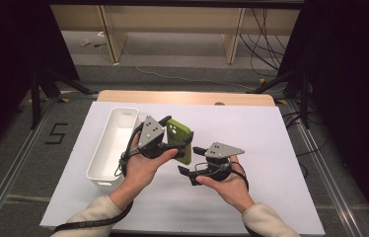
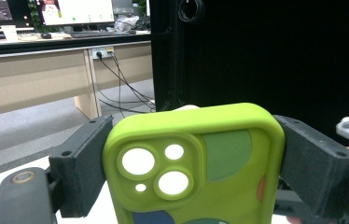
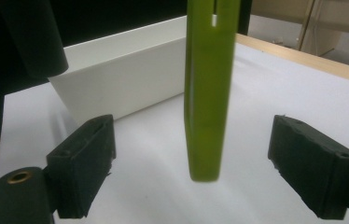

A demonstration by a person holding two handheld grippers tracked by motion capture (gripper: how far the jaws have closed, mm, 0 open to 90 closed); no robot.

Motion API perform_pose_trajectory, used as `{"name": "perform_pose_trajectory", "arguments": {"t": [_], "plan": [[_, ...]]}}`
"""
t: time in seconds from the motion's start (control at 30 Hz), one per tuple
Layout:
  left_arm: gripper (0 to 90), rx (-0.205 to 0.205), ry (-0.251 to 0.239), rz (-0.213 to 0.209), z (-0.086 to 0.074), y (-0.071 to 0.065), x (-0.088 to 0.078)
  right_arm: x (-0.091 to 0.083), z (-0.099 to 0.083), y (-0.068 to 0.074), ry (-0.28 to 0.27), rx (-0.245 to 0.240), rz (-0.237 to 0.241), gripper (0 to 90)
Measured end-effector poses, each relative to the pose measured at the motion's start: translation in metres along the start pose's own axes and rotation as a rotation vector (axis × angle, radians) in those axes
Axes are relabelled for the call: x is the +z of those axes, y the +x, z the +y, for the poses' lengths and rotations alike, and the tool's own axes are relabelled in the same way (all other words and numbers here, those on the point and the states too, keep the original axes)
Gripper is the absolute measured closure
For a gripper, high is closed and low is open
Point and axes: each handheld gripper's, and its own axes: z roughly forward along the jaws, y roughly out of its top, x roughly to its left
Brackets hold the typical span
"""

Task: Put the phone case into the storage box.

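Phone case handoff, mid-frame

My left gripper (image 1: 175, 136) is clamped on the green phone case (image 2: 196, 163); right gripper (image 3: 205, 172) jaws spread apart, case hanging between them untouched.

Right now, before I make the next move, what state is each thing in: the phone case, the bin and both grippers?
Green phone case: held off the table, upright, camera cutouts up, no phone inside.
Left gripper: shut on the case's two long sides.
Right gripper: open, jaws either side of the case's lower end, not touching.
White bin: upright on the white sheet; its inside can't be judged from here.
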Motion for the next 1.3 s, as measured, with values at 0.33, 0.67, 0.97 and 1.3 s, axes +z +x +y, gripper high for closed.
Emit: {"name": "perform_pose_trajectory", "arguments": {"t": [0.33,0.67,0.97,1.3], "plan": [[15.8,-0.002,-0.011,0.023,0.005,0.009,-0.008,-0.025,-0.002,-0.008,-0.039,-0.019,-0.037,15.8],[15.8,-0.005,-0.016,0.046,0.009,0.018,-0.017,-0.051,-0.007,-0.014,-0.064,-0.035,-0.069,15.6],[15.8,-0.008,-0.018,0.073,0.011,0.028,-0.027,-0.071,-0.014,-0.021,-0.074,-0.031,-0.1,15.6],[15.8,-0.023,-0.016,0.108,0.011,0.042,-0.038,-0.089,-0.021,-0.027,-0.09,-0.02,-0.143,15.6]]}}
